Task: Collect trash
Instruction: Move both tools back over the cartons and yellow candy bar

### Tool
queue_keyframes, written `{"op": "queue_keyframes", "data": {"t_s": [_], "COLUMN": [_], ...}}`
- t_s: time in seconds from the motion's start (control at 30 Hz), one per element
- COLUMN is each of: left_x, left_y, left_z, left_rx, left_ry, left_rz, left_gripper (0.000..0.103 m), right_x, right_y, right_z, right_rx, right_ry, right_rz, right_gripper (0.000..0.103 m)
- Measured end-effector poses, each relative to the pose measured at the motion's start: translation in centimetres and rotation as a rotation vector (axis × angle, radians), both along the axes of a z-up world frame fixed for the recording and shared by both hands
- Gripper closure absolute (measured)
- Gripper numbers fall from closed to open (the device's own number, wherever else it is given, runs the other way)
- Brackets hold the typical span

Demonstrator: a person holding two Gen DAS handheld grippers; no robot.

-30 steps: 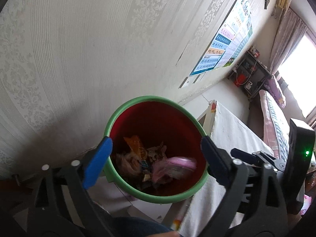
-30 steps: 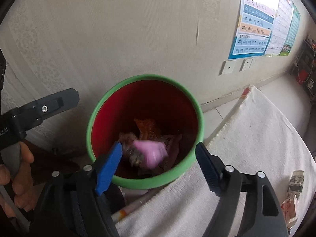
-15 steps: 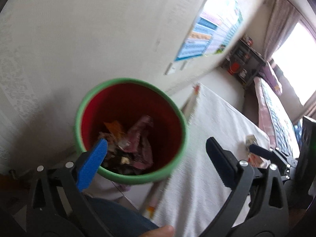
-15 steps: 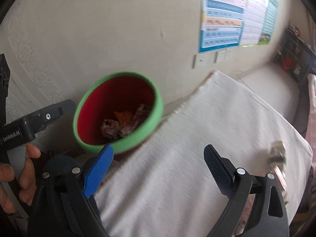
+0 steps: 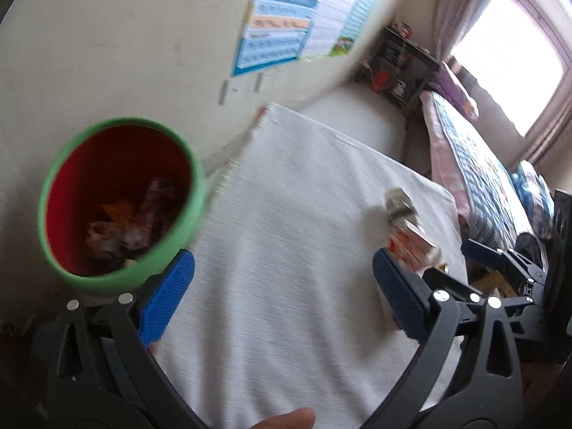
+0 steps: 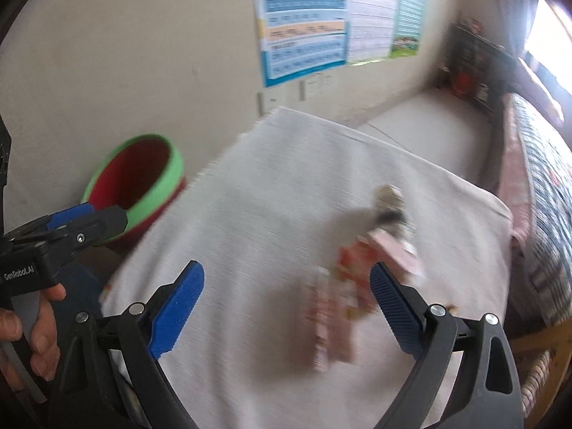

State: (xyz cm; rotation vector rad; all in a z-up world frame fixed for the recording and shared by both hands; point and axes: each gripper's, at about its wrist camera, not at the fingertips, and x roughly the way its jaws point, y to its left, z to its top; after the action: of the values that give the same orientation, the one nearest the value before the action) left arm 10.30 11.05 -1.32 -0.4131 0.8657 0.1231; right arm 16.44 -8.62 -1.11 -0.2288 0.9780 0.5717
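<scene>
Motion blur smears the wrappers (image 6: pixel 361 279) on the white cloth (image 6: pixel 250 250); poster (image 6: pixel 304 21) text is unreadable.

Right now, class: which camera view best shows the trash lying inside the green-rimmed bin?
The left wrist view: it looks down into the bin, showing wrappers on its red bottom. The right wrist view sees the bin sideways; only rim and inner wall show, contents hidden.

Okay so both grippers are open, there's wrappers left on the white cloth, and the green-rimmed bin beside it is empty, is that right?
Not quite: the bin is not empty. The left wrist view shows crumpled wrappers lying at its red bottom. The rest holds: the left gripper and right gripper are both open, and wrappers remain on the white cloth.
</scene>
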Motion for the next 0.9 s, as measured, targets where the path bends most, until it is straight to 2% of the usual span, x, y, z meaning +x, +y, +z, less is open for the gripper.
{"op": "queue_keyframes", "data": {"t_s": [0.2, 0.47, 0.53, 0.9], "left_x": [2.3, 4.9, 5.3, 7.2], "left_y": [-5.9, -11.9, -13.1, -15.9], "left_z": [-1.4, -3.2, -3.6, -6.8], "left_rx": [-0.005, -0.009, -0.007, -0.006], "left_ry": [0.038, 0.098, 0.113, 0.225], "left_rz": [-0.092, -0.182, -0.199, -0.208], "left_gripper": [0.006, 0.006, 0.006, 0.006], "right_x": [1.0, 2.2, 2.5, 3.8], "right_y": [-6.4, -12.5, -13.3, -16.0], "right_z": [-0.8, -3.0, -3.8, -7.7], "right_rx": [-0.021, -0.068, -0.075, -0.11], "right_ry": [0.016, 0.055, 0.073, 0.161], "right_rz": [-0.097, -0.19, -0.204, -0.247], "right_gripper": [0.012, 0.011, 0.007, 0.007]}}
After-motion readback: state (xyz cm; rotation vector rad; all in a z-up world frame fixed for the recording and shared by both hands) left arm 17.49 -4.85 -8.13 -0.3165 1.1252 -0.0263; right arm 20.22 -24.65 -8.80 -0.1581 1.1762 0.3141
